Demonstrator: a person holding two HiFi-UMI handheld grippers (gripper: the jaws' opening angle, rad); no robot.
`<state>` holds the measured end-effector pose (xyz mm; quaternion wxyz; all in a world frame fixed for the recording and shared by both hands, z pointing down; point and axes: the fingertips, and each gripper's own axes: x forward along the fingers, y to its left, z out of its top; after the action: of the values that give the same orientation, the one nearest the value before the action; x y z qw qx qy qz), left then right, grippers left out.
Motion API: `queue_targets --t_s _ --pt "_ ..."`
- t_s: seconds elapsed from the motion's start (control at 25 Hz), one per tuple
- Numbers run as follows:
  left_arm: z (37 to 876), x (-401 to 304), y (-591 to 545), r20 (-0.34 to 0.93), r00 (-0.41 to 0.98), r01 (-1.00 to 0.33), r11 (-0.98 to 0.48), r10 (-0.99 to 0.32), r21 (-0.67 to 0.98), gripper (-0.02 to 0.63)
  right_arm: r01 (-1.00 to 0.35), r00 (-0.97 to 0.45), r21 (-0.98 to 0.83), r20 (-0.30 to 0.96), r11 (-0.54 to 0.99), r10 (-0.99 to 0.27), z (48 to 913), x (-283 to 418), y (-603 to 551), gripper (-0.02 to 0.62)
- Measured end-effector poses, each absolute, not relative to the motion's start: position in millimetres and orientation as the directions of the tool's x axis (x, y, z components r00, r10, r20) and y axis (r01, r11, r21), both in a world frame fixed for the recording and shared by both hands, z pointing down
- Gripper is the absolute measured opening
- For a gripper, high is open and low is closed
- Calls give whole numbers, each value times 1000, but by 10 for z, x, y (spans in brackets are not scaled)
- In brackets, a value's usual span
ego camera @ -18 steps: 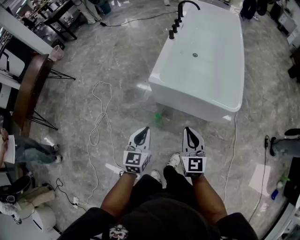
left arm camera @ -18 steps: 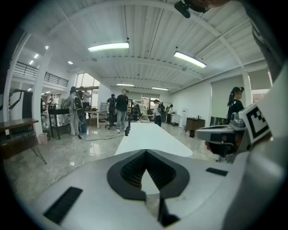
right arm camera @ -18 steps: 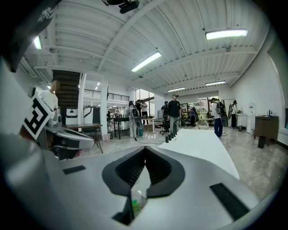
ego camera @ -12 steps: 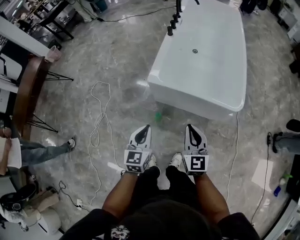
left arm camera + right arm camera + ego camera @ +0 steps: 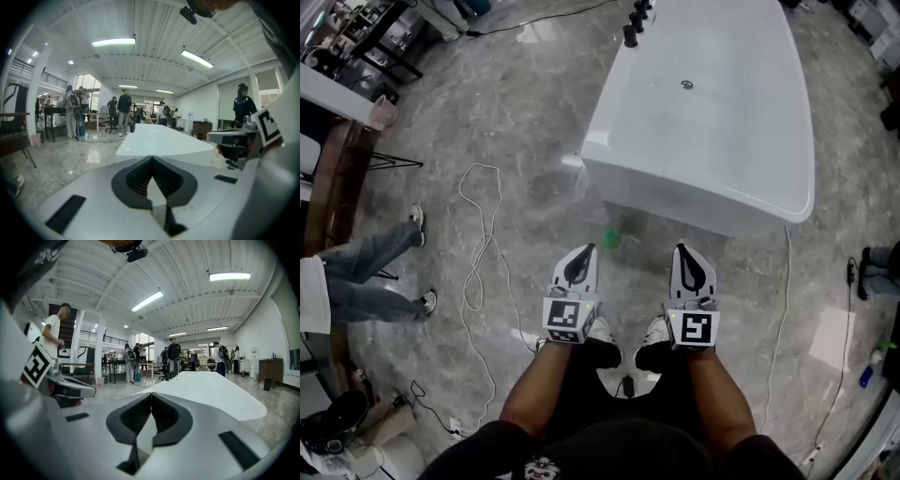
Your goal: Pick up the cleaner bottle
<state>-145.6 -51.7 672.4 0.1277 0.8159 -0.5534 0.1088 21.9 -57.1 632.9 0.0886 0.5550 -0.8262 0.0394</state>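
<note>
A grey marble floor [image 5: 516,103] fills the head view, with a white bathtub [image 5: 694,202] at the far right. The tub holds nothing; only its drain [image 5: 686,84] marks the basin.

A white cable [image 5: 478,253] loops over the floor at left, beside a bystander's legs [image 5: 366,272].

The left gripper [image 5: 585,249] and right gripper [image 5: 682,249] are held side by side, pointing toward the tub. In each gripper view the jaws meet at the tips, with nothing between them.

A small green object [image 5: 610,239], probably the cleaner bottle, stands on the floor just beside the tub's near wall. It lies just beyond the left gripper and slightly to its right, so the left hand is nearer. It is too small and blurred for its long axis to be made out.
</note>
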Motion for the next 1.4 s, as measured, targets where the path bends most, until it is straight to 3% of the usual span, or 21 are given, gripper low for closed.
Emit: queue_targets --t_s 0.24,0.48,0.84,0.96,1.04,1.4 --pt "8109 -1572 -695 316 379 -924 -375 -870 77 3 -933 -344 27 219 359 -913 7774 120 -665 17" --pt "9370 -1740 -919 291 369 -919 -300 -883 255 3 -923 -358 69 198 378 -912 8873 45 -863 17" --pt "10621 -1810 -934 267 370 -928 -363 -890 78 8 -905 -386 106 204 412 -900 9884 -75 -1043 17" --pt "10818 -1870 -933 279 367 -930 -358 -888 82 115 -892 -443 5 198 452 -875 9974 -203 -1099 17" --pt "10968 -1858 -921 307 389 -920 -382 -868 85 240 -881 -468 -30 182 471 -865 9977 -216 -1070 17" --pt "12254 -2004 -996 492 423 -890 -450 -761 70 331 -885 -455 -194 173 423 -873 10040 -45 -1052 17"
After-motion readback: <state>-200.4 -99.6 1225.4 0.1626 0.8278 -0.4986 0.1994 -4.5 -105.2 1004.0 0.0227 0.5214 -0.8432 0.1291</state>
